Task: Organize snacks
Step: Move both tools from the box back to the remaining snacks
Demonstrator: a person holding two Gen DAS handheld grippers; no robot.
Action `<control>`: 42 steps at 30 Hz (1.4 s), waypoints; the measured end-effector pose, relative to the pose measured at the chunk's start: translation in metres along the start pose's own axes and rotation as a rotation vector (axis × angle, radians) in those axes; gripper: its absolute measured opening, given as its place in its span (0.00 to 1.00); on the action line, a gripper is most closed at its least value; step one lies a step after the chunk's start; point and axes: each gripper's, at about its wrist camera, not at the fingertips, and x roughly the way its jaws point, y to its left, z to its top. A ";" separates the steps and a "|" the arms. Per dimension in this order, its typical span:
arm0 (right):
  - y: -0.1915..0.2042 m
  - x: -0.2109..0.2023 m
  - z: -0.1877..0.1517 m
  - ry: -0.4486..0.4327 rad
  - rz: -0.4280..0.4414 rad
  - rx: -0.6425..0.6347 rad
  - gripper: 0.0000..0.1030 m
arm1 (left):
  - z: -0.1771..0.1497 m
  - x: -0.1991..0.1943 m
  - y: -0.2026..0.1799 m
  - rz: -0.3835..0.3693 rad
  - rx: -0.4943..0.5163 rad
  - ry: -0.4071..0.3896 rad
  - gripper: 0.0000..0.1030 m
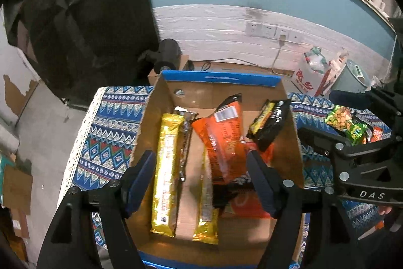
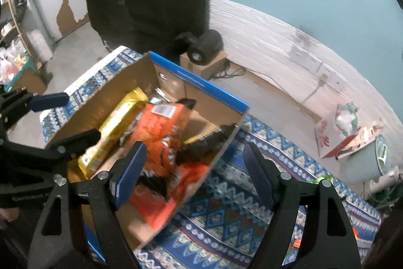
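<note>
Room: I see a teal wall over white boards, with wall sockets (image 1: 273, 31) and a plugged cable; a dark hanging cloth (image 1: 83, 24) fills the upper left.
Surface: a table under a blue patterned cloth (image 1: 105, 140); its near edge is cut off by my own grippers.
Box: an open cardboard box (image 1: 219, 78) with a blue rim sits on the cloth, and the snacks lie inside it.
Gold packs: one long gold pack (image 1: 167, 173) lies along the box's left side, a second gold pack (image 1: 206, 213) beside it, and a thin silver-brown bar (image 1: 185, 143) between them.
Orange bag: the orange snack bag (image 1: 221, 140) leans across the middle; more orange wrappers lie under it, but I cannot tell how many.
Black pack: a black and yellow pack (image 1: 270, 125) rests against the box's right wall.
Loose snacks: green and orange bags (image 1: 348, 124) lie on the cloth right of the box, partly hidden behind my other gripper.
Left gripper (image 1: 201, 180): fingers spread wide above the box, nothing between the pads.
Right gripper (image 2: 195, 173): jaws wide apart and empty, straddling the box's right wall; this view is blurred, so labels are unreadable.
Floor: a white carrier bag (image 1: 308, 72) and a pale bin (image 1: 352, 77) stand by the wall, with a black roll (image 1: 168, 53) on a small carton behind the box.
</note>
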 end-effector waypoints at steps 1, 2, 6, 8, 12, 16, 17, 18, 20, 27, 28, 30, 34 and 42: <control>-0.005 -0.002 -0.005 0.002 -0.010 0.003 0.76 | 0.000 0.000 -0.003 -0.003 0.004 0.000 0.76; -0.008 -0.004 -0.009 0.004 -0.016 0.004 0.76 | 0.001 -0.001 -0.007 -0.008 0.011 0.000 0.77; -0.027 -0.010 -0.030 0.025 -0.061 0.026 0.76 | 0.001 -0.001 -0.024 -0.021 0.040 0.005 0.77; -0.035 -0.012 -0.038 0.034 -0.069 0.043 0.76 | 0.002 -0.001 -0.035 -0.028 0.056 0.009 0.77; -0.053 -0.017 -0.057 0.048 -0.088 0.072 0.76 | 0.002 -0.002 -0.058 -0.055 0.091 0.017 0.78; -0.069 -0.026 -0.073 0.051 -0.115 0.090 0.76 | 0.001 -0.002 -0.083 -0.068 0.138 0.027 0.78; -0.074 -0.028 -0.077 0.051 -0.120 0.095 0.76 | 0.000 -0.002 -0.087 -0.071 0.147 0.029 0.78; -0.078 -0.031 -0.081 0.052 -0.124 0.100 0.76 | 0.000 -0.001 -0.093 -0.075 0.159 0.032 0.78; -0.088 -0.035 -0.088 0.052 -0.135 0.113 0.76 | -0.002 0.000 -0.105 -0.081 0.186 0.037 0.78; -0.122 -0.045 -0.115 0.067 -0.179 0.144 0.76 | -0.006 0.004 -0.146 -0.094 0.277 0.050 0.78; -0.128 -0.046 -0.119 0.074 -0.185 0.148 0.76 | -0.006 0.005 -0.152 -0.093 0.288 0.052 0.78; -0.141 -0.047 -0.127 0.095 -0.186 0.154 0.76 | -0.006 0.007 -0.160 -0.097 0.300 0.057 0.78; -0.164 -0.048 -0.142 0.146 -0.182 0.146 0.76 | -0.005 0.012 -0.179 -0.127 0.321 0.074 0.78; -0.201 -0.037 -0.163 0.238 -0.170 0.081 0.76 | -0.011 0.030 -0.214 -0.143 0.415 0.092 0.78</control>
